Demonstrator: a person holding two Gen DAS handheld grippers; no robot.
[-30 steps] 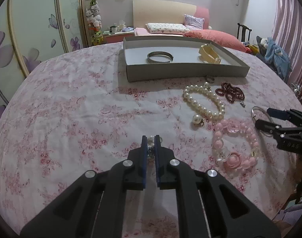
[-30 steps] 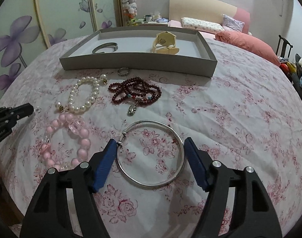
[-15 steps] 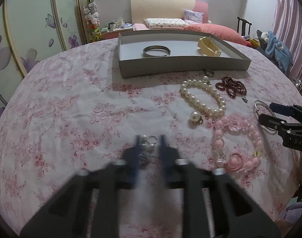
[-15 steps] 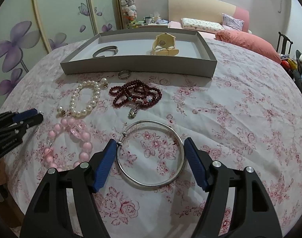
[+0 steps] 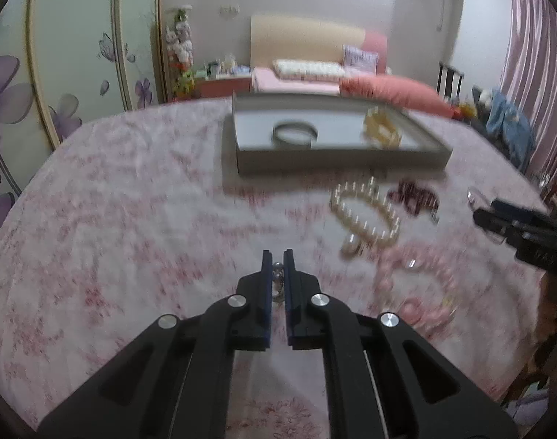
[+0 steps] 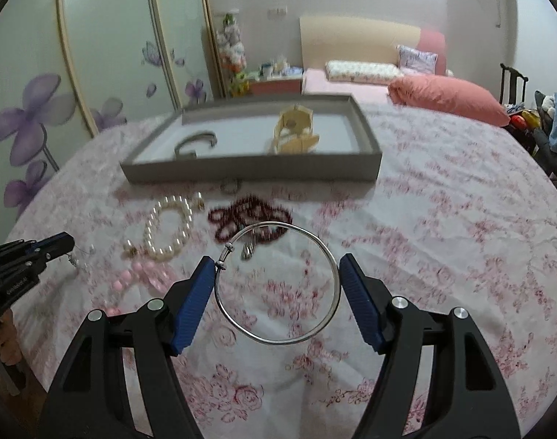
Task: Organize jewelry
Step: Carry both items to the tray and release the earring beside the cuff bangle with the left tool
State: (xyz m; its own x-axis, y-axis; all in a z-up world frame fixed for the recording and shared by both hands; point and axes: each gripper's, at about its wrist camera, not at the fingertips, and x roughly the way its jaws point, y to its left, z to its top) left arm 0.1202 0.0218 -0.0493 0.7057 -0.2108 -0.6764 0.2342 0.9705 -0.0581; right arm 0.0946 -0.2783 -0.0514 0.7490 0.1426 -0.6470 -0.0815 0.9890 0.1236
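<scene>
My left gripper [image 5: 277,256] is shut on a small silver beaded piece [image 5: 277,272] and holds it above the floral cloth. My right gripper [image 6: 276,272] is shut on a large silver bangle [image 6: 278,283], pinched across its width and lifted off the cloth. The grey tray [image 5: 337,164] at the back holds a grey bangle [image 5: 295,133] and a cream watch [image 5: 382,128]. A pearl bracelet [image 5: 366,214], a dark red bead strand [image 5: 414,197] and a pink bead bracelet [image 5: 414,278] lie on the cloth in front of the tray.
A small ring [image 6: 230,186] lies just in front of the tray wall. The table's right edge is near my right gripper [image 5: 516,226]. A bed with pillows [image 6: 443,95] and wardrobe doors [image 6: 95,55] stand behind.
Both grippers have risen from the cloth. The left lifted the small silver piece. The right closed on the silver bangle and raised it, so it now hangs over the red beads.
</scene>
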